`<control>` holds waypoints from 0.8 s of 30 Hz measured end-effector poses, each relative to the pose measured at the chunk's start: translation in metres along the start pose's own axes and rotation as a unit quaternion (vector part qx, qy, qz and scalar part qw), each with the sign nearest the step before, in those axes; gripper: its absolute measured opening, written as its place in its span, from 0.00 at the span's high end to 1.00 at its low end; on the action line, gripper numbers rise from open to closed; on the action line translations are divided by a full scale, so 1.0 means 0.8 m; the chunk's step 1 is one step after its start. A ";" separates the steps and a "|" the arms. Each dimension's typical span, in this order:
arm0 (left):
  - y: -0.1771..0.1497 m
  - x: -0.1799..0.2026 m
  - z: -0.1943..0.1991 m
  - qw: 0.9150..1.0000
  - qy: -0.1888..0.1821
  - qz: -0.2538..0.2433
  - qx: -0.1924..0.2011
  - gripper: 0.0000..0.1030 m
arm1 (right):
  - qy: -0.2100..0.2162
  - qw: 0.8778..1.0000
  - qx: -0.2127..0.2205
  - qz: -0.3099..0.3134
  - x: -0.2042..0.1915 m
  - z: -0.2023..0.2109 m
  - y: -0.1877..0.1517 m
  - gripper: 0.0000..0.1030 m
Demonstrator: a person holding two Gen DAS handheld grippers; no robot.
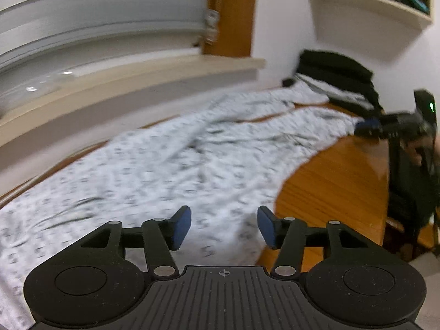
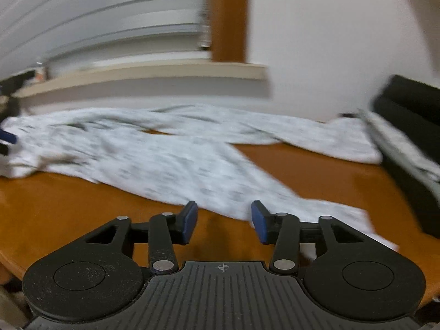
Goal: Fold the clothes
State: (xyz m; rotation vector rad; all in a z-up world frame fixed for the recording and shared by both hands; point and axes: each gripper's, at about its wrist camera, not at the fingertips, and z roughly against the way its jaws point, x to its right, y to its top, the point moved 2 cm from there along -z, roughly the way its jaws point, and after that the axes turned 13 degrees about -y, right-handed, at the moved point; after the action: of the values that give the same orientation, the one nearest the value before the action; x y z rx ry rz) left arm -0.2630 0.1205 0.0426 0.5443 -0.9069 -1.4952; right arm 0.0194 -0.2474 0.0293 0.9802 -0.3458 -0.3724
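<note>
A white garment with small grey print (image 1: 154, 165) lies spread and creased across a wooden table (image 1: 335, 187). My left gripper (image 1: 224, 227) hovers open over its near part, nothing between the blue pads. In the right wrist view the same garment (image 2: 176, 162) stretches across the table (image 2: 68, 214), two long parts reaching right. My right gripper (image 2: 224, 221) is open at the garment's near edge, holding nothing. The right gripper (image 1: 368, 128) also shows at the far right of the left wrist view, at the garment's far end; both views are blurred.
A pile of dark and striped folded clothes (image 1: 335, 79) sits at the table's far corner by the white wall, seen also as dark clothes (image 2: 407, 126). A window sill (image 1: 132, 82) runs behind the table. A wall shelf (image 1: 371, 2) hangs above. A dark chair (image 1: 409, 192) stands right.
</note>
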 end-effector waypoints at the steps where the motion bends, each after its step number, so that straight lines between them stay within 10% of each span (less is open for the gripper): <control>1: 0.000 0.004 -0.007 1.000 0.002 -0.004 -0.005 0.42 | -0.010 1.000 0.000 -0.001 0.012 0.001 -0.005 0.56; 7: -0.001 0.011 -0.038 0.999 0.022 -0.028 -0.025 0.52 | -0.058 0.998 0.005 0.010 0.047 0.002 -0.019 0.54; 11: 0.003 0.009 -0.037 0.999 0.013 -0.028 -0.014 0.97 | -0.079 0.997 0.005 0.017 0.060 -0.002 -0.025 0.49; 24: 0.032 0.017 0.035 0.997 -0.014 -0.018 0.073 0.97 | -0.116 0.992 0.054 -0.001 0.108 -0.022 -0.025 0.47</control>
State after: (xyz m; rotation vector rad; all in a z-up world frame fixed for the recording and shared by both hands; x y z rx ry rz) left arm -0.2718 0.1144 0.0818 0.6497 -1.0380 -1.4793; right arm 0.1007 -0.2839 0.0130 1.0454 -0.5801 -0.4745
